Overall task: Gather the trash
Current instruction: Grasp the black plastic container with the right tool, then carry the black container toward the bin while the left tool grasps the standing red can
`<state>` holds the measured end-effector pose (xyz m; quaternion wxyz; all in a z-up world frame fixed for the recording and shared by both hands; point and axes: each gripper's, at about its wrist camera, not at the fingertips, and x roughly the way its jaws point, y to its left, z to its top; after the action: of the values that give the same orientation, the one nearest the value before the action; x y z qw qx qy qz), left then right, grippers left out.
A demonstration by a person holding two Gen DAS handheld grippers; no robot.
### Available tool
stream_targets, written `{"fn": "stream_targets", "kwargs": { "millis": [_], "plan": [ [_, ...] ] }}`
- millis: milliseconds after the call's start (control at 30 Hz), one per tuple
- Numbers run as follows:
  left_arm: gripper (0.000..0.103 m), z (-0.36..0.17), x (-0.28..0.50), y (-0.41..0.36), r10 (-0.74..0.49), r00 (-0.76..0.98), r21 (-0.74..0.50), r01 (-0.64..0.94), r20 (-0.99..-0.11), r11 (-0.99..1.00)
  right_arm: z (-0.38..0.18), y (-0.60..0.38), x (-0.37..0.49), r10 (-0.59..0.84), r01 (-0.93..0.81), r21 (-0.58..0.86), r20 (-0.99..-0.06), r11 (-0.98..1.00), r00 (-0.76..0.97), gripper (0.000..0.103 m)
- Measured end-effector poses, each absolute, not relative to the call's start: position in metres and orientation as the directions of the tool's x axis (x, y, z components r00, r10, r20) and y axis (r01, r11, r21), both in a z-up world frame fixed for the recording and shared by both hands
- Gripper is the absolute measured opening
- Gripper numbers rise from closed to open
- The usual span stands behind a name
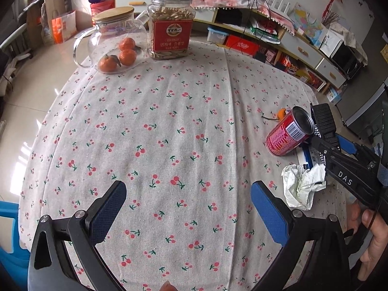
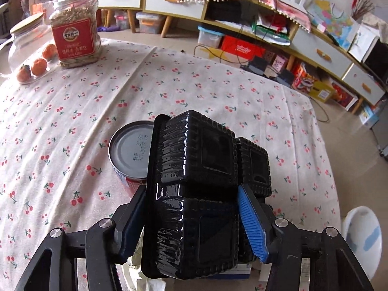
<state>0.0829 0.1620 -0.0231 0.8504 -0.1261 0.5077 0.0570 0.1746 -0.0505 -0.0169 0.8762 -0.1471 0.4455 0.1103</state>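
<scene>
Tray [image 2: 194,194], black plastic, sat pinched in right gripper [image 2: 194,220] beside red can [image 1: 288,133]. Left gripper [image 1: 188,208] hung spread over cloth [image 1: 157,121]. "DAS" was readable on right gripper's arm.

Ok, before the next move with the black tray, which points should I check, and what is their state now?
1. Right hand-held gripper shut on the black plastic tray: ok.
2. Tray lifted free of the table: cannot tell.
3. Red can apart from the tray: not ok, it lies right beside it and may roll.
4. Left hand-held gripper open and empty, above bare tablecloth: ok.
5. Crumpled paper not yet collected, beside the right gripper: ok, reachable.
6. Trash bin position: cannot tell, none clearly in view.
</scene>
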Motion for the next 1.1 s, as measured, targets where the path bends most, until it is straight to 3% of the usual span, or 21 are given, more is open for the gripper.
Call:
{"fn": "stream_targets", "kwargs": {
  "millis": [467, 767, 1000, 1100],
  "plan": [
    [0.103, -0.027, 0.101, 0.111, -0.056, 0.469, -0.134, -0.135, -0.882, 0.982, 0.048, -0.175, 0.168, 0.233, -0.187, 0.147, -0.742, 0.971, 0.629, 0.062],
    [0.103, -0.029, 0.119, 0.077, -0.069, 0.468, -0.125, -0.09, -0.881, 0.988, 0.055, -0.271, 0.162, 0.145, -0.023, 0.173, -0.737, 0.985, 0.66, 0.062],
    [0.103, -0.024, 0.147, 0.048, -0.129, 0.539, -0.178, -0.04, -0.832, 0.983, 0.044, -0.315, 0.153, 0.102, 0.043, 0.167, -0.765, 0.985, 0.636, 0.062],
    [0.094, -0.028, 0.161, 0.04, -0.152, 0.561, -0.206, -0.032, -0.813, 0.978, 0.04, -0.328, 0.149, 0.089, 0.061, 0.162, -0.776, 0.985, 0.625, 0.062]
  ]
}}
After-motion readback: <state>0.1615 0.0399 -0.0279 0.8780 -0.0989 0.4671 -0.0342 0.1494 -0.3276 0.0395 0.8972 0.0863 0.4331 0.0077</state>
